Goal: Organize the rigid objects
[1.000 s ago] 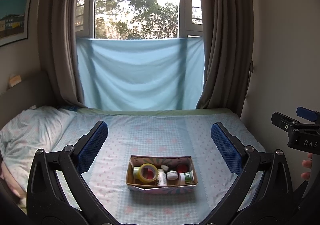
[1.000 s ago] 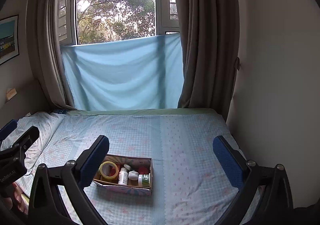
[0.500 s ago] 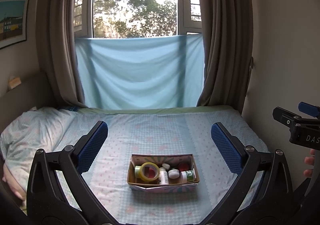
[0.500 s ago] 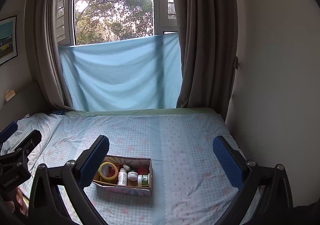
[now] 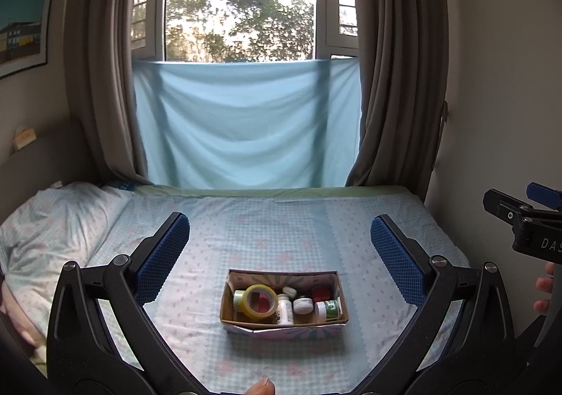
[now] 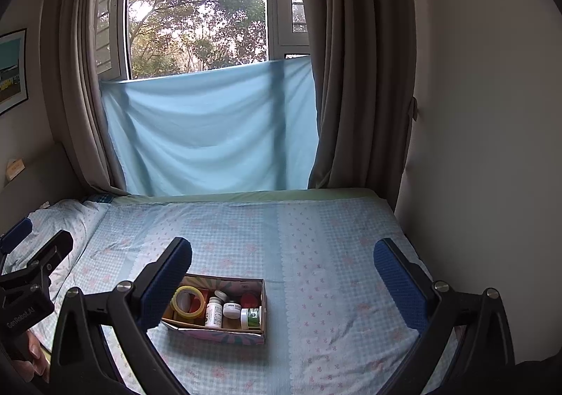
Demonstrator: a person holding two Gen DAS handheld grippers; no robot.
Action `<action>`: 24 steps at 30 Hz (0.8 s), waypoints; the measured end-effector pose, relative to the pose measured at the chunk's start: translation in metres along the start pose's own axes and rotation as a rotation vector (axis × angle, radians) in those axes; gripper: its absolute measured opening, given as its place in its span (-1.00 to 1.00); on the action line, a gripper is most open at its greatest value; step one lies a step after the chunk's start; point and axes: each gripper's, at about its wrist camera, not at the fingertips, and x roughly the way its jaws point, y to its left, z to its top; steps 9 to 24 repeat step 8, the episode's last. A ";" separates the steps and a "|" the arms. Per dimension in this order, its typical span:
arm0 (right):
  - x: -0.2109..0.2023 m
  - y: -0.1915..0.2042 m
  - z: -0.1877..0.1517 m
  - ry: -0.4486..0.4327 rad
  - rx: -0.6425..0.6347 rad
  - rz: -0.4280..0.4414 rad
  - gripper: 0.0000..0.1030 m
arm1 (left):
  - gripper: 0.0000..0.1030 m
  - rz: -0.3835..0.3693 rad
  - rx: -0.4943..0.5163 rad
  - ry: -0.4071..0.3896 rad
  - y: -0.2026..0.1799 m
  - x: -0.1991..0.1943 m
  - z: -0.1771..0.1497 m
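Box [image 5: 284,319] on bed [image 5: 281,219], at 6 o'clock in left view; tape [image 5: 259,300], bottle [image 5: 285,308], 2 jars inside. Left gripper [image 5: 279,251] and right gripper [image 6: 282,275] spread wide, empty, held back. Fits sorted end state or items awaiting removal alike.

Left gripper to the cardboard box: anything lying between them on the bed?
Nothing: the left wrist view shows only bare bedsheet between the open left gripper and the cardboard box.
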 end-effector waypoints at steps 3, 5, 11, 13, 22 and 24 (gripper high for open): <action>0.004 0.002 0.000 0.003 -0.001 -0.003 1.00 | 1.00 0.034 -0.002 -0.007 0.001 0.003 -0.001; 0.005 0.002 0.000 0.009 0.000 -0.004 1.00 | 0.99 0.044 0.006 -0.012 0.002 0.006 -0.001; 0.012 0.004 0.001 0.022 0.001 -0.006 1.00 | 0.99 0.035 0.003 0.001 0.004 0.014 -0.002; 0.012 0.004 0.001 0.022 0.001 -0.006 1.00 | 0.99 0.035 0.003 0.001 0.004 0.014 -0.002; 0.012 0.004 0.001 0.022 0.001 -0.006 1.00 | 0.99 0.035 0.003 0.001 0.004 0.014 -0.002; 0.012 0.004 0.001 0.022 0.001 -0.006 1.00 | 0.99 0.035 0.003 0.001 0.004 0.014 -0.002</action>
